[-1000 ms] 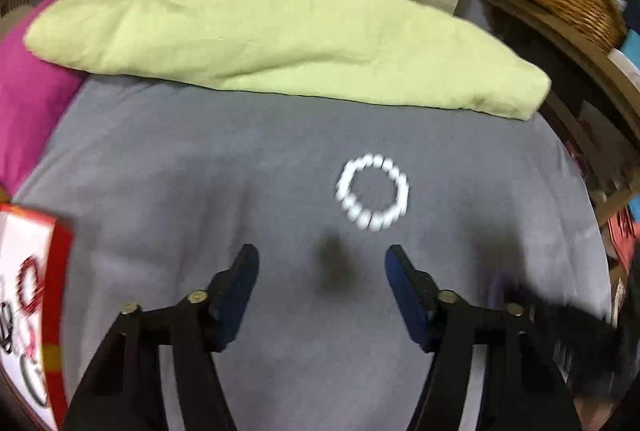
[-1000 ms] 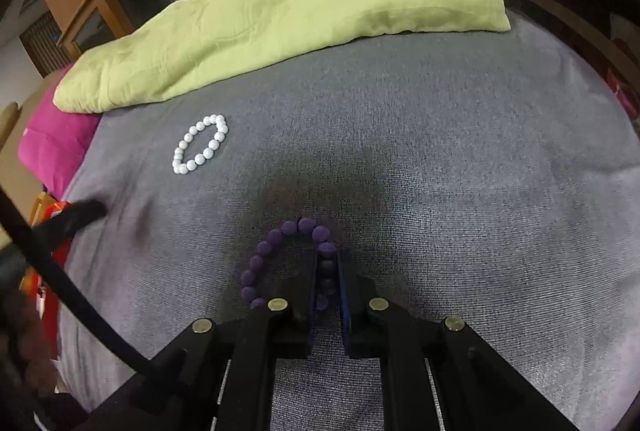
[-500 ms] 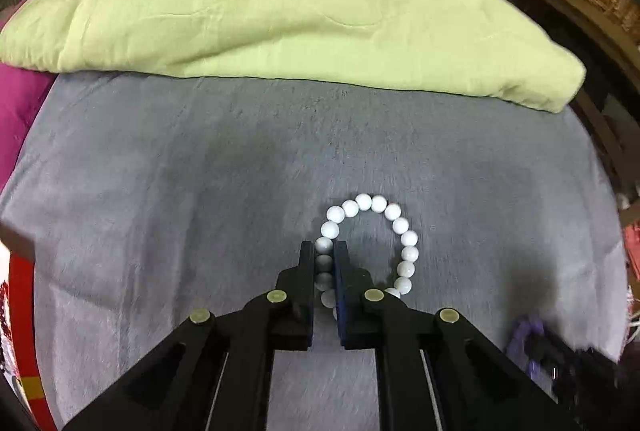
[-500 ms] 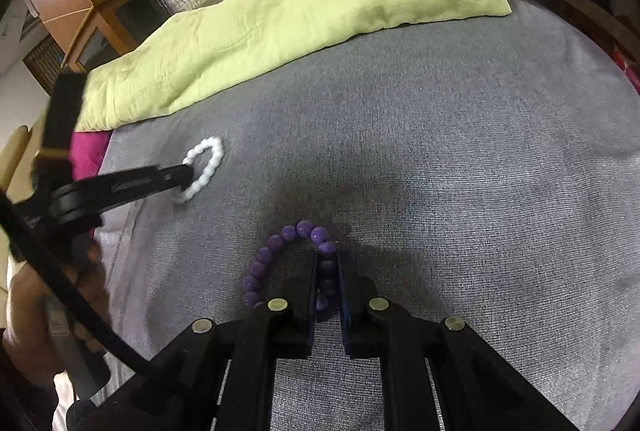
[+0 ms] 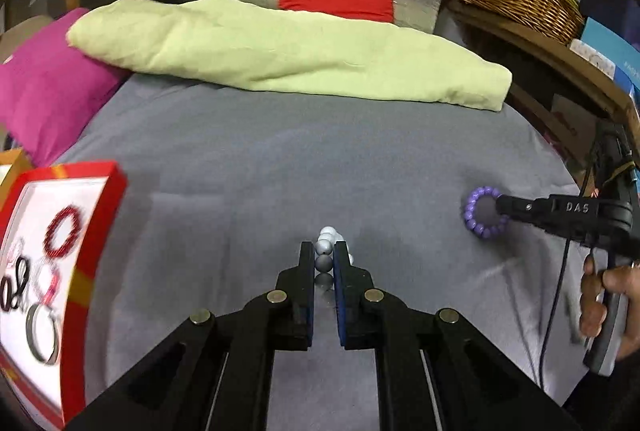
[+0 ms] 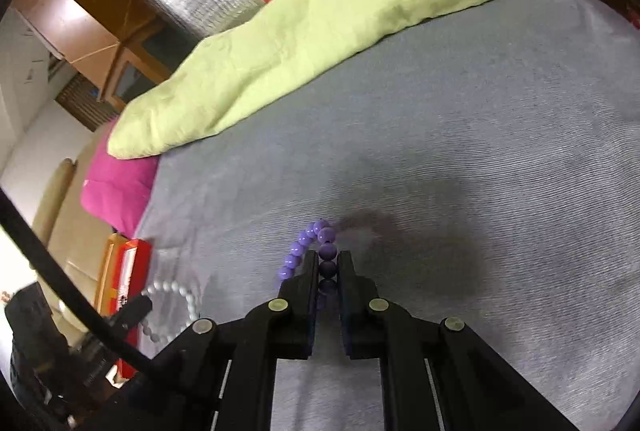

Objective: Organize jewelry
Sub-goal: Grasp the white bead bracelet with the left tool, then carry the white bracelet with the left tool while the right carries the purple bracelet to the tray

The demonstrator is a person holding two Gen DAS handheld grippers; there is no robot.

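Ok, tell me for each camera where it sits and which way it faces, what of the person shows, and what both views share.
Left wrist: sits on the left gripper, looking down along its fingers at the white bead bracelet they pinch; the person's right hand shows at the right.
Right wrist: sits on the right gripper, looking down at the pinched purple bead bracelet; no hand is clearly visible.
Shared: both bracelets, grey blanket, green pillow, red jewelry box.
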